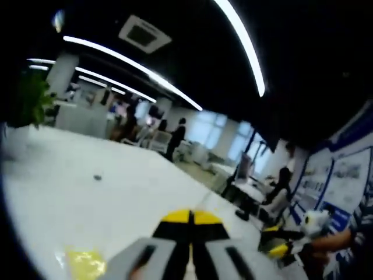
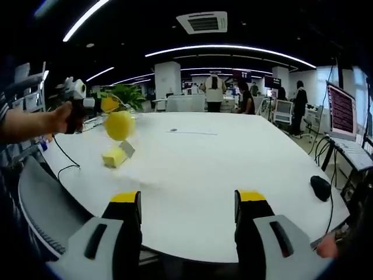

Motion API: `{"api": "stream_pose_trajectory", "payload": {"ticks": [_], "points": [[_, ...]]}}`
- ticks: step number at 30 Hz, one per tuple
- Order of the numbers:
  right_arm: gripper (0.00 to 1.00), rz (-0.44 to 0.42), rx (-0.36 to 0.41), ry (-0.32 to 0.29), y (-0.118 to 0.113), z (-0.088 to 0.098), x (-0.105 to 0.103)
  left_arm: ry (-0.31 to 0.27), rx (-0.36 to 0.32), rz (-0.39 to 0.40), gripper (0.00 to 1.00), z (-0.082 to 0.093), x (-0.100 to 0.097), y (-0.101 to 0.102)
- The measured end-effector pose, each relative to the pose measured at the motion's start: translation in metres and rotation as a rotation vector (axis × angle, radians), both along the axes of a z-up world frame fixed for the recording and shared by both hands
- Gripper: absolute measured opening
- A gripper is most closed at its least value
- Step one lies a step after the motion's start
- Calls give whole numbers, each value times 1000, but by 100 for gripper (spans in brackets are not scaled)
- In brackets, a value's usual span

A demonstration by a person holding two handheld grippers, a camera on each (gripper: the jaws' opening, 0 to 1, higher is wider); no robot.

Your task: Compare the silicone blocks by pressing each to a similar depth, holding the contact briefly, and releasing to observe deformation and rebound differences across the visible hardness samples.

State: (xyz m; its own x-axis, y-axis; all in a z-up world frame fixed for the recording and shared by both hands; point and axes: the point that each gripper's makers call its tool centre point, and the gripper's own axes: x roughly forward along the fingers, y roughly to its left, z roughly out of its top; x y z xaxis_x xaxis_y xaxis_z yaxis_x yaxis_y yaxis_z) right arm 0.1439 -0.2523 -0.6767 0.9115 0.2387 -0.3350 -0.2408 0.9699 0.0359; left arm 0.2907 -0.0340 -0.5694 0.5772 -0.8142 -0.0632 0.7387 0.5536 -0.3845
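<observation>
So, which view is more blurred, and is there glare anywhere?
Left gripper view: smeared overall, the table glares white, ceiling lights streak. Right gripper view: mostly sharp, but the left gripper is motion-blurred above the yellow block; fisheye bends the table edge.

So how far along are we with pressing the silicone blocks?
No finished press can be read from here. In hand: the left gripper, jaws shut, hangs just above the yellow block on the white table, seemingly not touching. The right gripper is open, at the near edge. Left: press, hold, release, then any other samples.
</observation>
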Motion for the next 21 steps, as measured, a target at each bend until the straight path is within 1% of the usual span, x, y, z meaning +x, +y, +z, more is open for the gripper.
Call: {"api": "stream_pose_trajectory", "payload": {"ticks": [2,3,5,6,7,8,10,13,14,16,18,20,21], "points": [[59,16,1,-16,1,4,1,-15,-27,-15,0,17,-4,0],[59,17,4,-17,1,5,1,-42,-38,-10,0,29,-5,2],[60,21,7,-16,0,6,3,-58,-50,-18,0,44,-9,3],[60,21,10,-17,0,7,3,-76,-58,-27,0,53,-11,3],[59,20,7,-16,1,8,3,-79,-63,-26,0,59,-13,4],[59,20,-1,-13,1,8,4,-97,-72,-25,0,67,-15,5],[59,26,0,-14,2,9,4,-106,-101,-33,0,80,-19,6],[59,34,-5,-18,6,10,4,-104,-132,-41,0,89,-24,8],[59,37,-9,-16,8,10,5,-92,-145,-53,0,91,-27,7],[59,44,-2,-23,11,12,6,-92,-150,-58,0,91,-30,6],[58,78,18,-37,21,17,7,-92,-155,-74,0,92,-36,4],[56,111,29,-34,31,18,7,-122,-158,-131,0,93,-47,0],[56,133,39,-39,36,20,7,-111,-164,-133,0,93,-48,0]]}}
